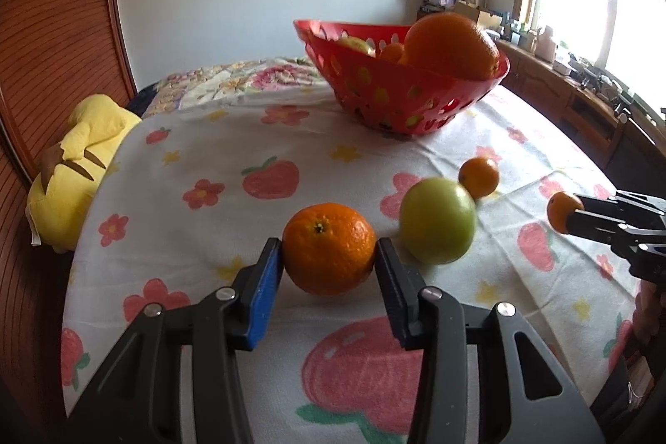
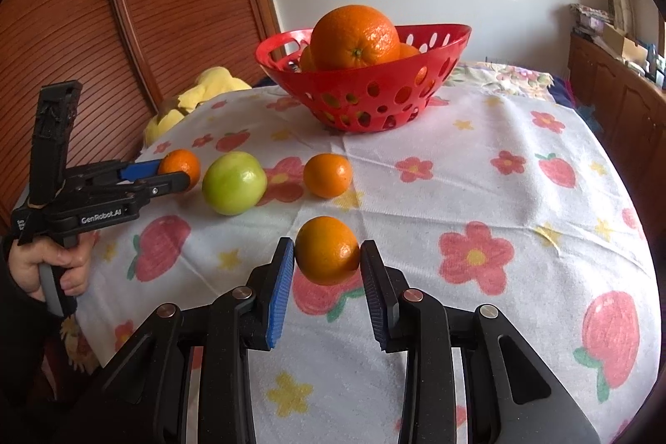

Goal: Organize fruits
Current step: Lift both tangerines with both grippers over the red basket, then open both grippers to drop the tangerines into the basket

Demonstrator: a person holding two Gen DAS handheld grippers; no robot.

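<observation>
A: Low in the left wrist frame, just above centre, the left claw (image 1: pixel 329 252) is clenching on a mandarin (image 1: pixel 329 247), its blue pads pressing both flanks of the fruit. The mandarin is sitting on, or barely above, the flowered cloth (image 1: pixel 200 136); which one, the view is not showing.

B: And the right claw (image 2: pixel 327 259)?

A: Equally clenched, gripping a smaller orange (image 2: pixel 327 250) at the lower centre of the right wrist frame. From the left camera that same claw is appearing at the right edge with the fruit at its tip.

B: So what step is going on?

A: Judging by the layout, both hands are finishing their picks. The red basket (image 1: pixel 374 98) is standing further back, upper centre, already carrying a big orange (image 1: pixel 451 44) and some smaller fruit. A green apple (image 1: pixel 437 221) and one more small orange (image 1: pixel 478 177) are lying loose on the cloth, close together between the two claws.

B: What is the next move calling for?

A: Probably lifting each fruit clear of the cloth, carrying it over the basket rim, and letting go low. The big orange is riding high in the basket, so a careless drop could roll off it.
</observation>
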